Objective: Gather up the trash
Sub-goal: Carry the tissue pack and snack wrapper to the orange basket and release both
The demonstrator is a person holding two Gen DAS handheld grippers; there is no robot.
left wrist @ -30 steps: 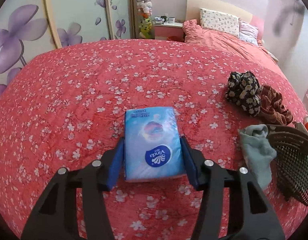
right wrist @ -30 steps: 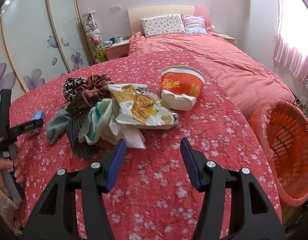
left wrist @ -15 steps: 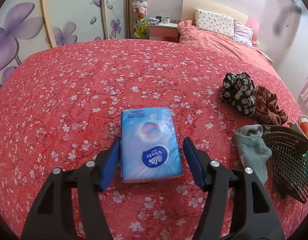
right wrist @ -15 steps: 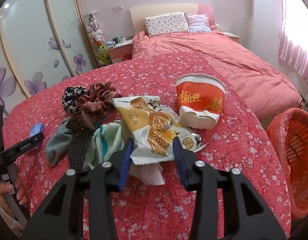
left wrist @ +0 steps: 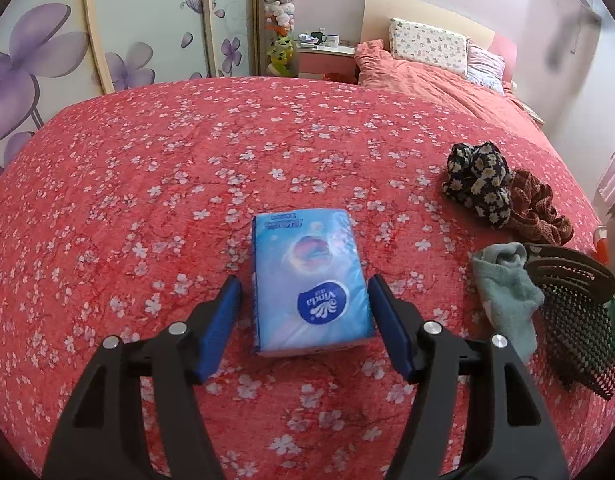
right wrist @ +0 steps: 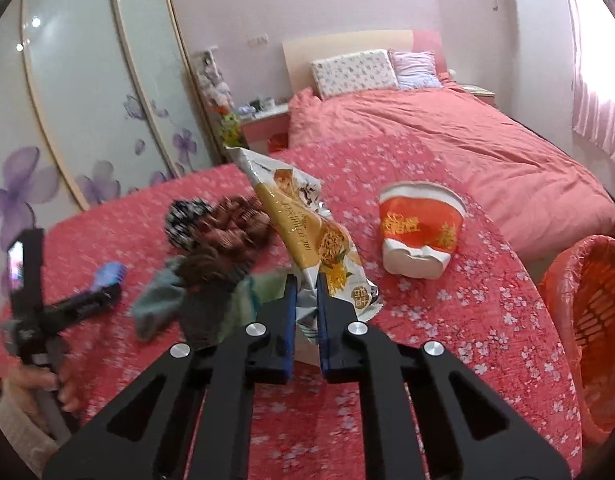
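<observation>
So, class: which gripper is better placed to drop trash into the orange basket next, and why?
Right. The right gripper is shut on the snack wrapper, with the orange basket on its side. The left gripper is open around a tissue pack.

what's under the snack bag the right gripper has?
The snack bag is lifted, pinched in the right gripper. Below it, pale green cloth and red floral cover show. The fingers hide what lies directly beneath.

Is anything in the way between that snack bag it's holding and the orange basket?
Nothing visible blocks it. The right gripper is shut on the snack wrapper, lifted off the bedspread. The orange basket sits off to the right. The crushed noodle cup lies farther back, apparently clear of that path.
</observation>
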